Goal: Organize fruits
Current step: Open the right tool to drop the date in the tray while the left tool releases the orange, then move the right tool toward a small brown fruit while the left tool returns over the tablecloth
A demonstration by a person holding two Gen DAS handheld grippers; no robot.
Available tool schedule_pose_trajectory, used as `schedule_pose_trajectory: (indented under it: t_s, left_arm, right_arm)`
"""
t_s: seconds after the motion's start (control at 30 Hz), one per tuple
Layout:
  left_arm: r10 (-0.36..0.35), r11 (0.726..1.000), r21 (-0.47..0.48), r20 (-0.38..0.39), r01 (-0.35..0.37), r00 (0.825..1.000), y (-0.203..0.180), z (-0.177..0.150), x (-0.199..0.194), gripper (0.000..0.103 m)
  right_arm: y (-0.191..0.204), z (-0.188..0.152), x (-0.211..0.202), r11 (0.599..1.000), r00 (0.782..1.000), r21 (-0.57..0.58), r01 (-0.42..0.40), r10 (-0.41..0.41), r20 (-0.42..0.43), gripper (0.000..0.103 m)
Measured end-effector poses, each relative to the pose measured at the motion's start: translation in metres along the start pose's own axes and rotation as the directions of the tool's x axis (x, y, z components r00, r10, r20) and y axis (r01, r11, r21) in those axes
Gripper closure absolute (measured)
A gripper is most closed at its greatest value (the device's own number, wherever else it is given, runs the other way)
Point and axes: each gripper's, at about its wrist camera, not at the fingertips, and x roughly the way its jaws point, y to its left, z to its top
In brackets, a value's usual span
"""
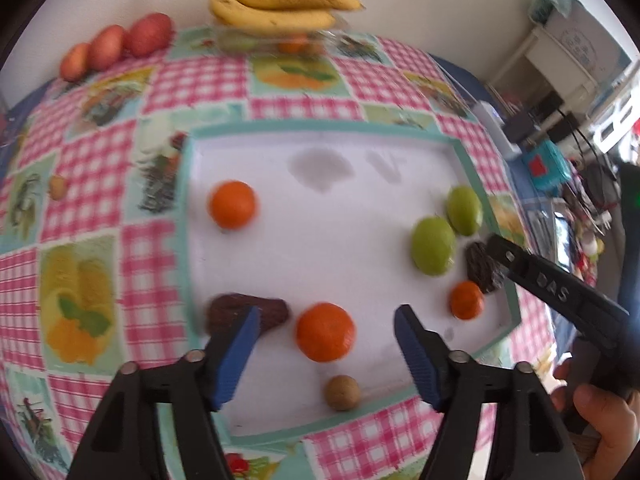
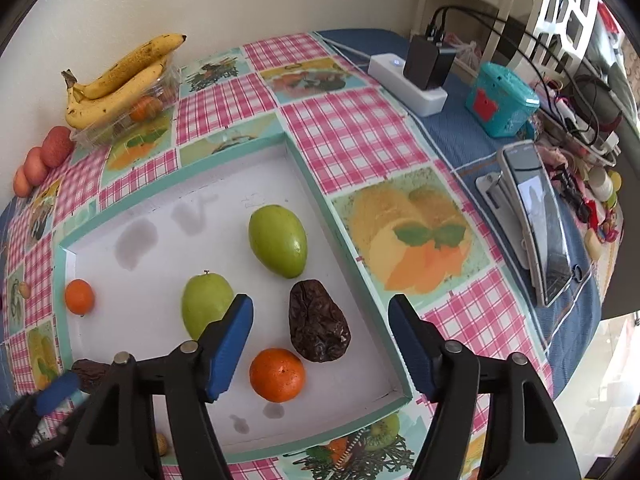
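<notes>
Both my grippers, left [image 1: 324, 348] and right [image 2: 320, 344], hang spread and empty over the white tray [image 2: 168, 320], an orange [image 1: 325, 332] between the left fingers, a date [image 2: 318, 322] at the right's twelve o'clock.

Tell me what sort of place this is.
Probably a lived-in home: a table with a fruit-print checked tablecloth, bananas by the wall, and a power strip and phone amid clutter at the side.
</notes>
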Motion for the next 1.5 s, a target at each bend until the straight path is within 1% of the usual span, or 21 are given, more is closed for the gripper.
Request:
schedule_pose_trajectory:
  t_s: [0.07, 0.1, 0.17, 0.23, 0.33, 0.5, 0.6, 0.77, 0.9, 0.93, 1.07, 1.13, 1.2, 1.23, 1.27, 1.33, 1.4, 1.43, 1.5]
  left_arm:
    - [0.052, 0.998, -0.032, 0.022, -0.051, 0.998, 0.011, 0.002, -0.003, 0.017]
    - [0.086, 0.995, -0.057, 0.031, -0.084, 0.996, 0.018, 0.003, -0.004, 0.015]
    - [0.134, 0.987, -0.095, 0.049, -0.129, 0.990, 0.028, 0.004, -0.006, 0.008]
    - [0.186, 0.975, -0.135, 0.075, -0.175, 0.980, 0.040, 0.005, -0.011, 0.004]
    - [0.237, 0.958, -0.189, 0.107, -0.215, 0.965, 0.055, 0.006, -0.019, 0.001]
    - [0.278, 0.937, -0.253, 0.128, -0.240, 0.952, 0.074, 0.008, -0.026, 0.000]
    - [0.312, 0.923, -0.275, 0.135, -0.267, 0.940, 0.084, 0.008, -0.029, 0.000]
    - [0.357, 0.902, -0.313, 0.150, -0.298, 0.922, 0.097, 0.008, -0.037, 0.000]
    - [0.384, 0.888, -0.331, 0.152, -0.319, 0.911, 0.105, 0.008, -0.041, 0.000]
    - [0.386, 0.886, -0.336, 0.154, -0.319, 0.910, 0.109, 0.008, -0.042, 0.000]
    - [0.377, 0.886, -0.345, 0.143, -0.311, 0.915, 0.116, 0.007, -0.042, 0.000]
    - [0.365, 0.889, -0.347, 0.139, -0.299, 0.921, 0.120, 0.008, -0.043, 0.000]
    - [0.365, 0.889, -0.346, 0.139, -0.300, 0.920, 0.124, 0.009, -0.046, 0.000]
    - [0.373, 0.887, -0.343, 0.139, -0.308, 0.918, 0.125, 0.010, -0.048, 0.000]
    - [0.391, 0.884, -0.334, 0.141, -0.328, 0.910, 0.126, 0.011, -0.050, 0.000]
    - [0.435, 0.871, -0.322, 0.151, -0.372, 0.888, 0.130, 0.012, -0.055, 0.000]
    - [0.465, 0.854, -0.335, 0.150, -0.397, 0.873, 0.136, 0.011, -0.059, 0.000]
    - [0.479, 0.843, -0.347, 0.137, -0.411, 0.867, 0.142, 0.011, -0.061, 0.000]
    - [0.486, 0.835, -0.360, 0.125, -0.417, 0.865, 0.151, 0.011, -0.063, 0.000]
  right_arm:
    - [0.001, 0.001, 0.000, 1.000, 1.000, -0.004, 0.006, -0.006, 0.004, 0.029]
    - [0.001, 0.001, 0.000, 1.000, 1.000, -0.003, 0.005, -0.005, 0.003, 0.029]
    - [0.003, -0.001, 0.001, 1.000, 1.000, -0.003, 0.002, -0.002, 0.000, 0.029]
    - [0.005, -0.002, 0.001, 1.000, 1.000, -0.005, 0.002, -0.002, -0.002, 0.029]
    - [0.011, -0.004, 0.000, 1.000, 1.000, -0.017, -0.007, 0.007, -0.002, 0.028]
    - [0.029, -0.007, -0.002, 0.998, 1.000, -0.069, -0.010, 0.011, 0.005, 0.027]
    - [0.040, -0.009, -0.005, 0.996, 0.999, -0.088, -0.026, 0.028, 0.017, 0.012]
    - [0.055, -0.011, -0.011, 0.986, 0.990, -0.097, -0.137, 0.140, 0.021, 0.012]
    - [0.066, -0.013, -0.016, 0.983, 0.988, -0.117, -0.143, 0.149, 0.042, 0.012]
    - [0.068, -0.013, -0.018, 0.982, 0.987, -0.124, -0.143, 0.150, 0.051, 0.012]
    - [0.078, -0.014, -0.026, 0.977, 0.981, -0.142, -0.160, 0.174, 0.086, 0.012]
    - [0.082, -0.014, -0.025, 0.974, 0.978, -0.145, -0.174, 0.188, 0.087, 0.012]
    - [0.088, -0.016, -0.026, 0.972, 0.977, -0.147, -0.184, 0.197, 0.081, 0.012]
    - [0.091, -0.016, -0.026, 0.971, 0.977, -0.150, -0.186, 0.199, 0.079, 0.012]
    - [0.095, -0.018, -0.026, 0.970, 0.976, -0.153, -0.189, 0.202, 0.077, 0.012]
    - [0.101, -0.019, -0.028, 0.968, 0.975, -0.159, -0.194, 0.208, 0.075, 0.012]
    - [0.109, -0.021, -0.029, 0.965, 0.974, -0.167, -0.200, 0.214, 0.072, 0.012]
    - [0.113, -0.021, -0.029, 0.964, 0.974, -0.172, -0.202, 0.216, 0.069, 0.012]
    - [0.121, -0.023, -0.029, 0.961, 0.973, -0.181, -0.208, 0.222, 0.059, 0.012]
